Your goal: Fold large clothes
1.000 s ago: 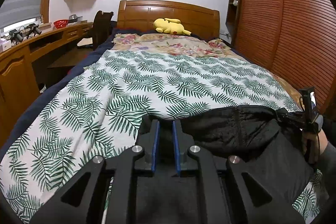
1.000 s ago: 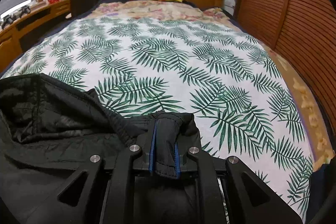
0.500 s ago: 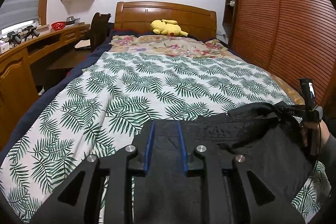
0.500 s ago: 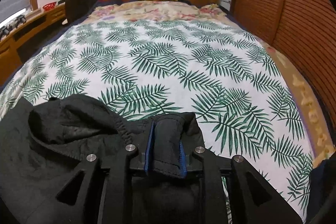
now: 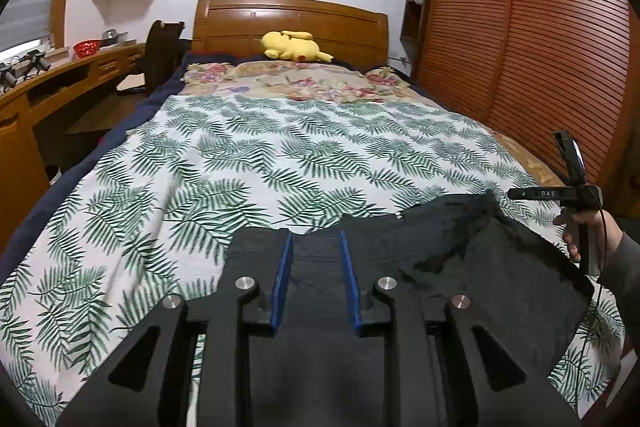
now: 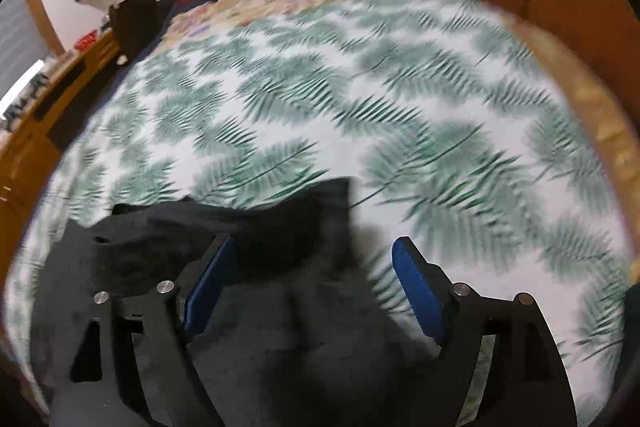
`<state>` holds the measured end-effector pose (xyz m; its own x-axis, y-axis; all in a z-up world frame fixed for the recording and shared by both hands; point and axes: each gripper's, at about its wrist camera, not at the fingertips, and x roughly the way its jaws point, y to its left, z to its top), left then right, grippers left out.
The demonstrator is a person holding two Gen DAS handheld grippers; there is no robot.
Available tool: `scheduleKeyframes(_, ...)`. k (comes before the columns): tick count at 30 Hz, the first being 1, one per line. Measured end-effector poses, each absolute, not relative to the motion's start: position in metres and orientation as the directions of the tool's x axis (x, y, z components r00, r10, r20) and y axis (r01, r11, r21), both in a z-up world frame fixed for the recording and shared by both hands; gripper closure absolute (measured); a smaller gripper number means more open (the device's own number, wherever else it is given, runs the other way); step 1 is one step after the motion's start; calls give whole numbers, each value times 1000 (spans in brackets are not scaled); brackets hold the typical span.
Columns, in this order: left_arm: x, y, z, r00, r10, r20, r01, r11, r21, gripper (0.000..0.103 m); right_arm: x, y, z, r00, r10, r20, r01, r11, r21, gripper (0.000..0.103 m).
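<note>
Leaf-print bedspread (image 5: pixel 248 163) lies bare beyond the black garment's (image 5: pixel 480 267) edge; both fingers released, right opening.

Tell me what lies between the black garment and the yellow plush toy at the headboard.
Left wrist view: beyond the black garment only the palm-leaf cover, then floral bedding, up to the yellow plush toy.

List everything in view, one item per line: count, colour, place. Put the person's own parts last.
Black fabric garment: one, black, spread on the bed's near end.
Palm-leaf print bedspread: one, white and green, covering the bed.
Floral quilt: one, beige and red, at the head end.
Yellow plush toy: one, by the headboard.
Wooden headboard: one, brown.
Slatted wooden wardrobe: one, reddish brown, right.
Wooden desk: one, left.
Left hand-held gripper: slightly open over the garment.
Right hand-held gripper: jaws opening, garment released.
</note>
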<state>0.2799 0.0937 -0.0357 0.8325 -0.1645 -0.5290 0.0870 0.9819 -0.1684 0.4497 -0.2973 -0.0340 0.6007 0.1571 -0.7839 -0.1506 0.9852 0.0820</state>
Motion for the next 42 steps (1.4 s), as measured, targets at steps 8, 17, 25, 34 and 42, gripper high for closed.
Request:
scheduleKeyframes(8, 286, 76, -37, 823, -192, -535, 118, 979, -168, 80, 445, -289, -39, 607, 107, -787, -236, 970, -51, 21)
scheduleKeyframes(17, 291, 66, -42, 812, -198, -549, 133, 979, -156, 80, 500, -278, -89, 474, 50, -879, -260, 962, -85, 72)
scheduleKeyframes(25, 293, 62, -46, 803, -202, -561, 140, 978, -152, 80, 502, -275, -69, 602, -30, -798, -186, 966, -177, 98)
scheduleKeyframes(34, 291, 72, -43, 812, -190, -552, 118, 980, -163, 80, 488, -256, -62, 624, -68, -778, -205, 947, -247, 43)
scheduleKeyframes(42, 290, 83, -44, 812, -169, -559, 91, 982, -165, 80, 436, -173, -47, 572, 228, -788, -455, 887, -74, 38)
